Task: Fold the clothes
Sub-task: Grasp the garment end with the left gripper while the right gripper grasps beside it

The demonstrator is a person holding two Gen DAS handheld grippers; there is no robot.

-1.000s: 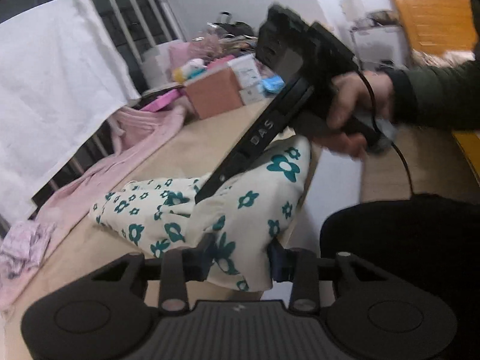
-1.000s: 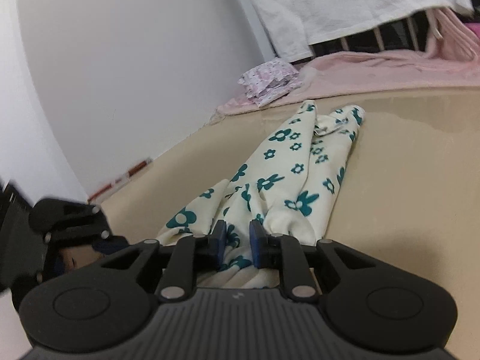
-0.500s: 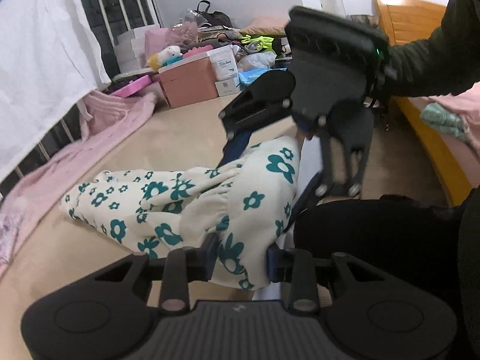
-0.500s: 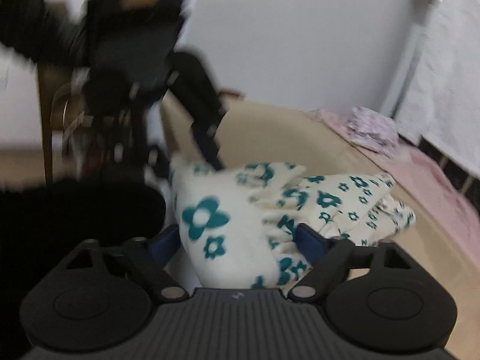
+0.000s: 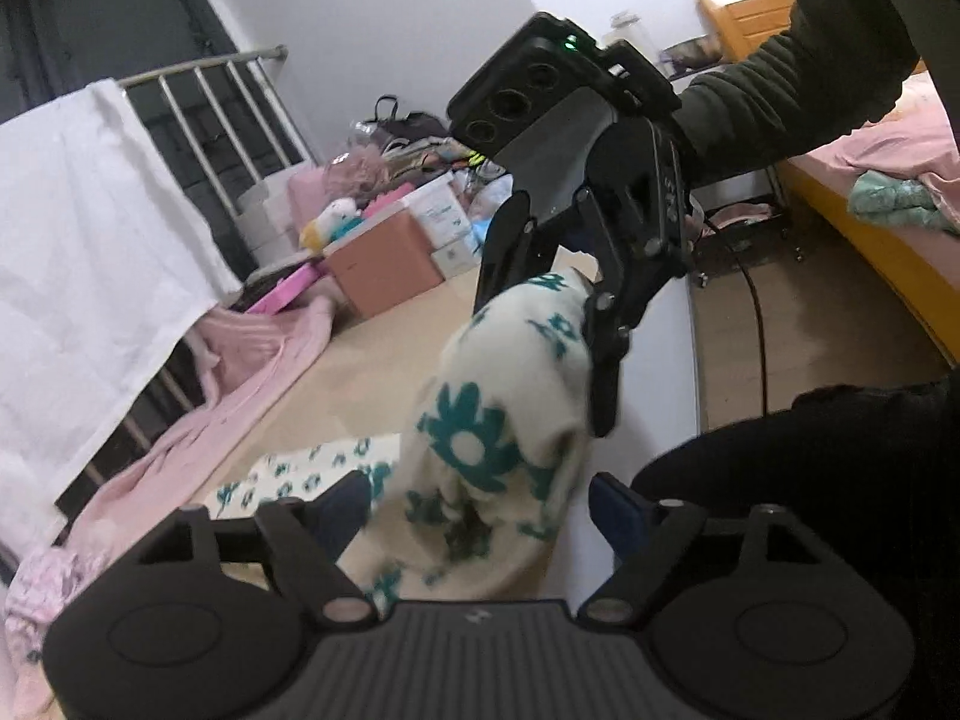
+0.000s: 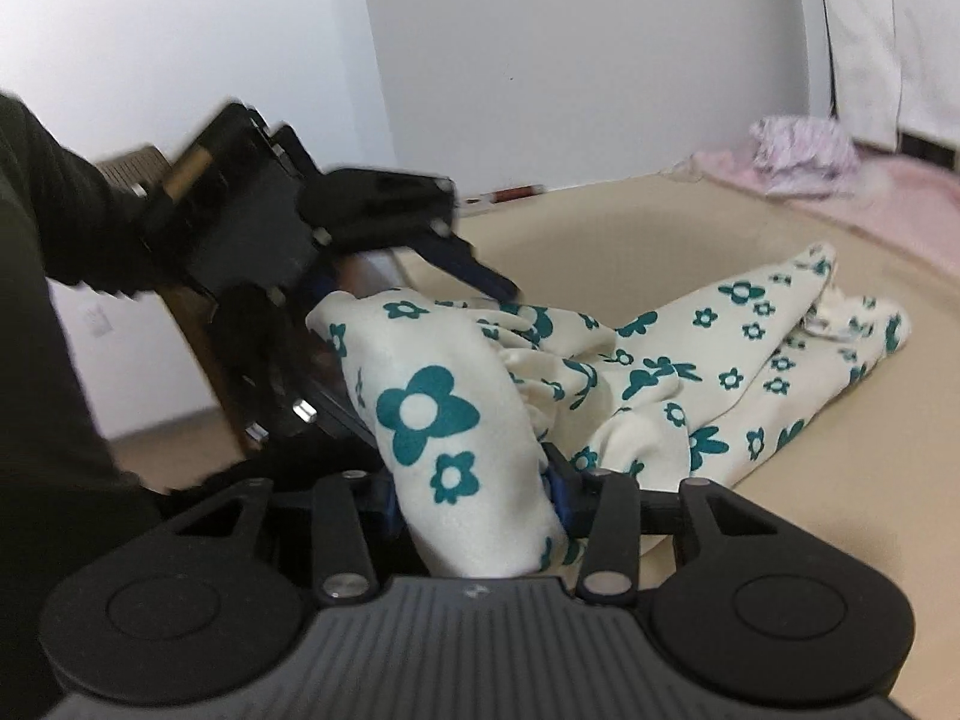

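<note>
A cream garment with teal flowers (image 6: 690, 372) lies on the beige table (image 6: 630, 240), its near end bunched and lifted. My right gripper (image 6: 471, 495) is shut on that bunched end; its jaws squeeze the cloth from both sides. My left gripper (image 5: 480, 504) stands open, its blue pads wide apart around the same bunch (image 5: 498, 432) without pinching it. In the left wrist view the right gripper (image 5: 543, 300) holds the cloth from the far side. In the right wrist view the left gripper (image 6: 420, 276) reaches in from the left, jaws spread over the cloth.
A white sheet (image 5: 90, 240) hangs on a rail at left, pink cloth (image 5: 228, 372) beneath it. Boxes and clutter (image 5: 390, 240) stand at the table's far end. A small folded pink item (image 6: 804, 150) lies at the table's far side. The table edge (image 5: 690, 390) drops beside the grippers.
My left gripper has opened and let go of the garment. My right gripper has closed on the bunched end, and the bunch has been lifted higher off the table.
</note>
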